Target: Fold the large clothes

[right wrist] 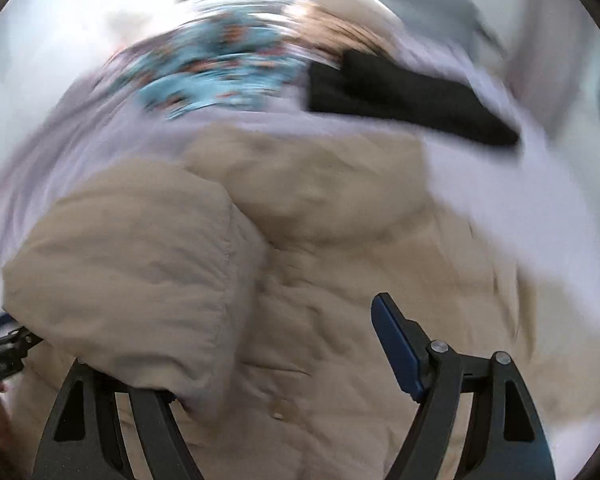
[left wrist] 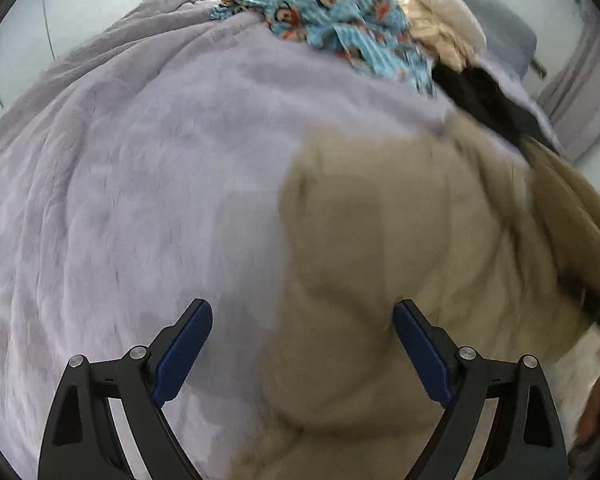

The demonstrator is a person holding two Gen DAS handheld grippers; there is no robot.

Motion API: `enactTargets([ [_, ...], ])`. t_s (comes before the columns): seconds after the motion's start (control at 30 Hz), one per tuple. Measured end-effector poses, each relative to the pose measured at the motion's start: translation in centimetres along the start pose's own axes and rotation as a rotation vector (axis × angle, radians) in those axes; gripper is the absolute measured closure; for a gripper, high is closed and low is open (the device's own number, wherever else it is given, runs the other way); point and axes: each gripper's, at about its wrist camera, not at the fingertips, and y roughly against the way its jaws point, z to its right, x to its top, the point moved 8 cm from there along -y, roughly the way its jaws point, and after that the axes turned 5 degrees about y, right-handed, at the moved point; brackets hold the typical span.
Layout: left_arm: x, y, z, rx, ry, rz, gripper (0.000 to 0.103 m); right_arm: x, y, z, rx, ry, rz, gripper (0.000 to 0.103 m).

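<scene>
Left wrist view shows the left gripper point(left wrist: 302, 314) with jaws wide open and empty above the beige padded jacket point(left wrist: 400, 240), which lies on the lilac blanket point(left wrist: 140, 180). The right gripper point(right wrist: 300, 320) is also open, with a puffy fold point(right wrist: 132, 264) draped over its left finger. I judge the jacket soft, bulky and rather light; better to pinch a seam or hem.

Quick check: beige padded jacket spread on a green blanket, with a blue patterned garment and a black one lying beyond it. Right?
Not quite: the blanket is pale lilac, not green, as the left wrist view shows. The rest stands: the beige padded jacket is spread on it, with the blue patterned garment and the black one lying beyond it.
</scene>
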Motion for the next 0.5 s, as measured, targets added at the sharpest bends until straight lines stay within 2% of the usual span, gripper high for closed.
enactTargets([
  [0.03,1.2,-0.5,-0.2,-0.038,0.036,-0.021,0.01,-0.6,-0.3,1.8,0.059,-0.083,-0.021,0.03],
  [0.07,2.0,-1.4,-0.3,-0.076,0.067,-0.058,0.01,-1.0,-0.6,2.6,0.116,-0.133,-0.038,0.057],
  [0.13,3.0,-3.6,-0.1,-0.146,0.122,-0.145,0.014,-2.4,-1.9,3.5,0.228,-0.232,-0.116,0.089],
  [0.17,3.3,-4.3,0.2,-0.168,0.141,-0.164,0.026,-2.8,-2.3,3.9,0.255,-0.272,-0.139,0.093],
  [0.2,3.6,-4.5,1.0,-0.209,0.146,-0.173,0.058,-3.4,-2.6,4.3,0.283,-0.327,-0.149,0.093],
  [0.23,3.6,-4.1,1.8,-0.23,0.135,-0.171,0.071,-3.9,-2.7,4.8,0.319,-0.384,-0.152,0.094],
  [0.33,4.1,-1.4,4.3,-0.165,-0.031,-0.035,0.077,-5.1,-2.0,5.4,0.349,-0.442,-0.134,0.095],
  [0.37,3.9,-1.2,4.6,-0.124,-0.082,-0.012,0.077,-5.5,-1.7,5.3,0.357,-0.449,-0.133,0.095],
  [0.47,3.6,-3.1,3.1,-0.007,-0.127,-0.013,0.077,-6.8,-2.5,5.3,0.399,-0.49,-0.156,0.095],
  [0.5,3.4,-3.7,2.6,0.007,-0.128,-0.017,0.077,-6.9,-2.8,5.2,0.41,-0.497,-0.158,0.095],
])
